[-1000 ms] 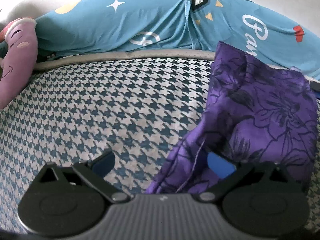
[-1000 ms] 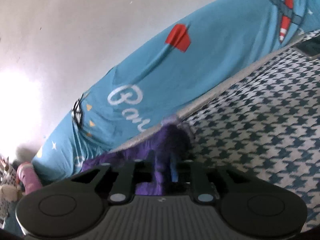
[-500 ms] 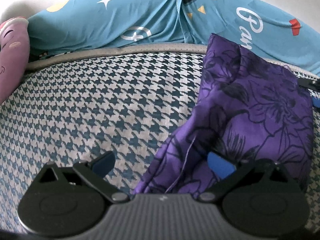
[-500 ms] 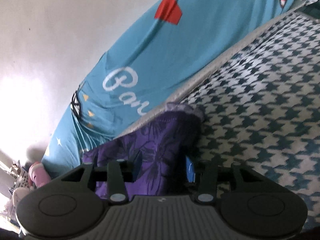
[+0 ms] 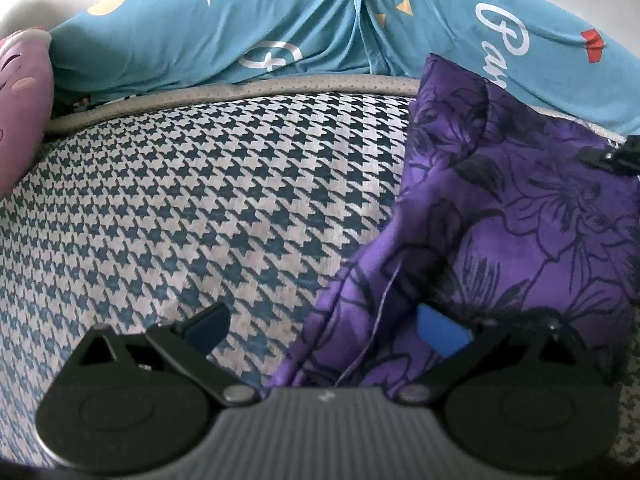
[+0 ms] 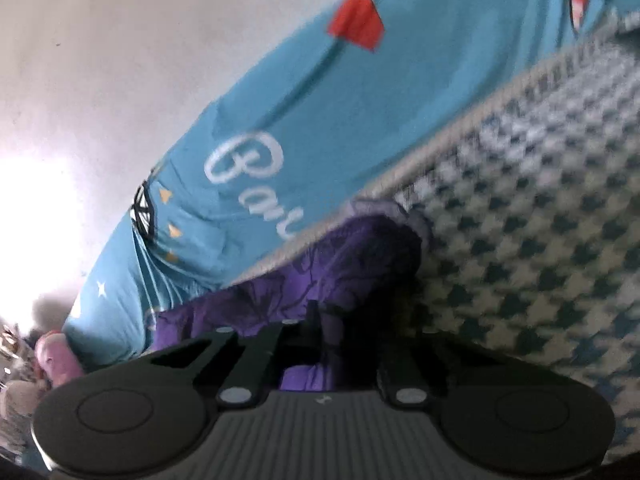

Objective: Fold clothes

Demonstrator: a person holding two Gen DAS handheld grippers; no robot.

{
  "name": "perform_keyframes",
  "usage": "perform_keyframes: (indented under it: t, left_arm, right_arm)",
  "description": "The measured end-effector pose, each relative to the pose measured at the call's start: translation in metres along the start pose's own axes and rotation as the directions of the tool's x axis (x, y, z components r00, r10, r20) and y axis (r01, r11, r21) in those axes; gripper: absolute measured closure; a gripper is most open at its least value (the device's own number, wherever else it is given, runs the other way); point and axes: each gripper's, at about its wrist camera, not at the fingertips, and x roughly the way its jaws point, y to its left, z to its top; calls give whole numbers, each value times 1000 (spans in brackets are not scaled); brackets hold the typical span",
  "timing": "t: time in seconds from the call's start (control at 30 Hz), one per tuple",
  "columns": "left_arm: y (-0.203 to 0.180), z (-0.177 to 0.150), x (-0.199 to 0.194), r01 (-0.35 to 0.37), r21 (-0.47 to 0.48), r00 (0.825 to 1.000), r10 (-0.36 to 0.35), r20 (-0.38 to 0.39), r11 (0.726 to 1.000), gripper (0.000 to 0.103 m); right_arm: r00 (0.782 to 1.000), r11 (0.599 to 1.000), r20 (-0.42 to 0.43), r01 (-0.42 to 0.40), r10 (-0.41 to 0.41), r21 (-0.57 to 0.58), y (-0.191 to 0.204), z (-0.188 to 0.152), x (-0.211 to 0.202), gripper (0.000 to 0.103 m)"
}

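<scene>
A purple floral garment [image 5: 520,216] lies on the houndstooth bed cover [image 5: 200,208], on the right of the left wrist view. My left gripper [image 5: 324,324] is open, and the garment's near edge lies between its fingers, over the right pad [image 5: 440,328]. In the blurred right wrist view my right gripper [image 6: 344,340] stands narrow with the purple garment [image 6: 340,276] bunched between its fingers. The right gripper's tip [image 5: 616,156] shows at the garment's far right edge in the left wrist view.
A long blue printed pillow [image 5: 280,28] lies along the far edge of the bed against a white wall [image 6: 120,60]. A pink plush toy [image 5: 20,92] sits at the far left. The houndstooth cover [image 6: 540,240] stretches to the right.
My right gripper opened half a second ago and has narrowed again on the garment's corner while moving. The left gripper stayed open and edged forward over the garment.
</scene>
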Motion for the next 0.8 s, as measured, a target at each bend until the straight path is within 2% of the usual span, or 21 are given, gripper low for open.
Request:
perform_keyframes:
  t: [0.1, 0.17, 0.3, 0.4, 0.47, 0.53, 0.67, 0.8]
  left_arm:
    - [-1, 1, -2, 3, -3, 1000, -3, 5, 1000, 0]
    - [-2, 2, -3, 4, 1, 1000, -4, 8, 1000, 0]
    - [-3, 3, -7, 8, 12, 1000, -8, 18, 1000, 0]
    - [-1, 4, -11, 5, 14, 1000, -6, 26, 1000, 0]
    - [3, 5, -13, -4, 4, 1000, 4, 29, 1000, 0]
    - [10, 4, -16, -15, -13, 999, 15, 28, 1000, 0]
    - [26, 0, -26, -12, -62, 1000, 14, 23, 998, 0]
    - [43, -9, -33, -11, -107, 1000, 11, 3, 994, 0]
  right_arm:
    - [998, 999, 60, 30, -28, -21, 8, 7, -19, 97]
    - [990, 996, 107, 86, -87, 12, -2, 15, -31, 97]
    - [960, 976, 183, 200, -212, 84, -29, 32, -54, 97]
    - [933, 952, 200, 278, -300, 130, -51, 39, -64, 94]
    - [932, 945, 178, 293, -316, 145, -61, 45, -69, 91]
    - [922, 940, 196, 310, -334, 141, -59, 49, -77, 84]
    - [878, 927, 299, 358, -375, 111, -46, 58, -103, 66]
    - [895, 942, 295, 313, -334, 118, -38, 57, -124, 66]
